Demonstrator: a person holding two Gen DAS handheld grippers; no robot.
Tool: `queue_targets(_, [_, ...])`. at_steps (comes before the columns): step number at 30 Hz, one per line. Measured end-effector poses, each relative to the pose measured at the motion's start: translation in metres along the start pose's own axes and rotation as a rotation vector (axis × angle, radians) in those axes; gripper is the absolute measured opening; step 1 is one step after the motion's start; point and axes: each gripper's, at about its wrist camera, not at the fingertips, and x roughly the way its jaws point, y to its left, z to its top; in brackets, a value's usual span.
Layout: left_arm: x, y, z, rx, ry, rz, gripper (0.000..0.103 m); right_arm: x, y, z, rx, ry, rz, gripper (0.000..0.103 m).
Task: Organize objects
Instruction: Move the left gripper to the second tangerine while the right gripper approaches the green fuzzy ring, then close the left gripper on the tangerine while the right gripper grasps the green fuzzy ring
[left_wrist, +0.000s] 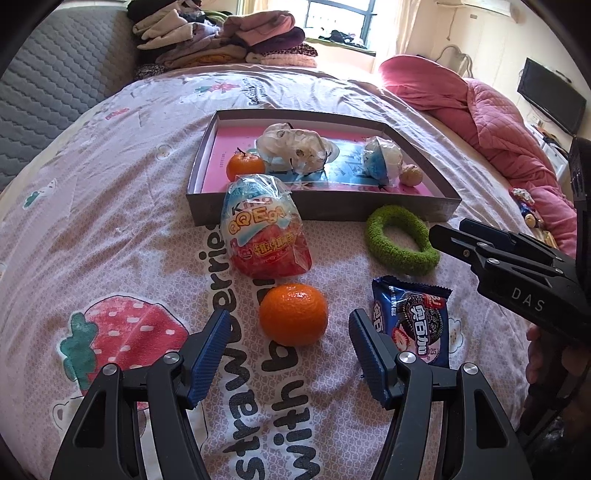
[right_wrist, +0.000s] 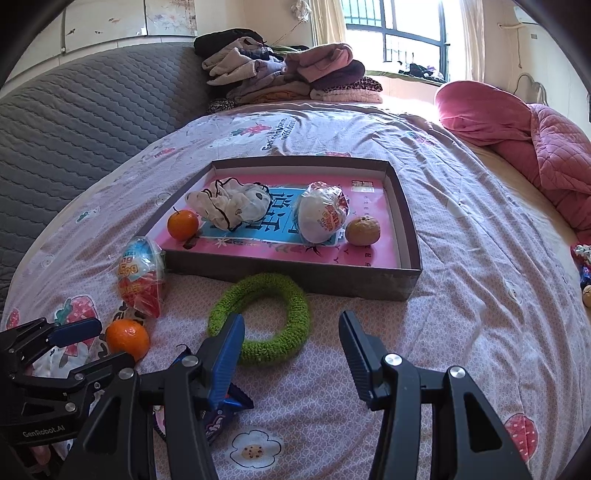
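Note:
A shallow grey box (left_wrist: 325, 210) (right_wrist: 295, 275) with a pink floor lies on the bed. It holds an orange (left_wrist: 243, 166) (right_wrist: 183, 224), a crumpled white cloth (left_wrist: 291, 147) (right_wrist: 229, 203), a wrapped egg toy (left_wrist: 382, 160) (right_wrist: 321, 216) and a dull yellow fruit (left_wrist: 411, 174) (right_wrist: 362, 230). In front of it lie a wrapped toy egg (left_wrist: 264, 229) (right_wrist: 142, 277), an orange (left_wrist: 293, 314) (right_wrist: 127, 339), a green knitted ring (left_wrist: 400, 240) (right_wrist: 260, 319) and a blue cookie packet (left_wrist: 412, 321) (right_wrist: 221, 413). My left gripper (left_wrist: 290, 332) is open just before the orange. My right gripper (right_wrist: 291, 332) is open over the ring's near edge.
Folded clothes (right_wrist: 288, 74) are stacked at the far end of the bed. A pink quilt (right_wrist: 535, 147) is bunched at the right. A grey padded headboard (right_wrist: 74, 110) runs along the left. Small items (right_wrist: 583, 266) lie at the right edge.

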Motion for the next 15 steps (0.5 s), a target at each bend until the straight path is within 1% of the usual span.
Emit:
queue_targets(8, [0.008, 0.000, 0.000, -0.002, -0.004, 0.014, 0.068, 0.011, -0.002, 0.004, 0.010, 0.011, -0.005, 0.053])
queue_targets(15, [0.012, 0.002, 0.003, -0.009, -0.013, 0.014, 0.068, 0.025, -0.002, 0.005, 0.008, 0.043, -0.023, 0.053])
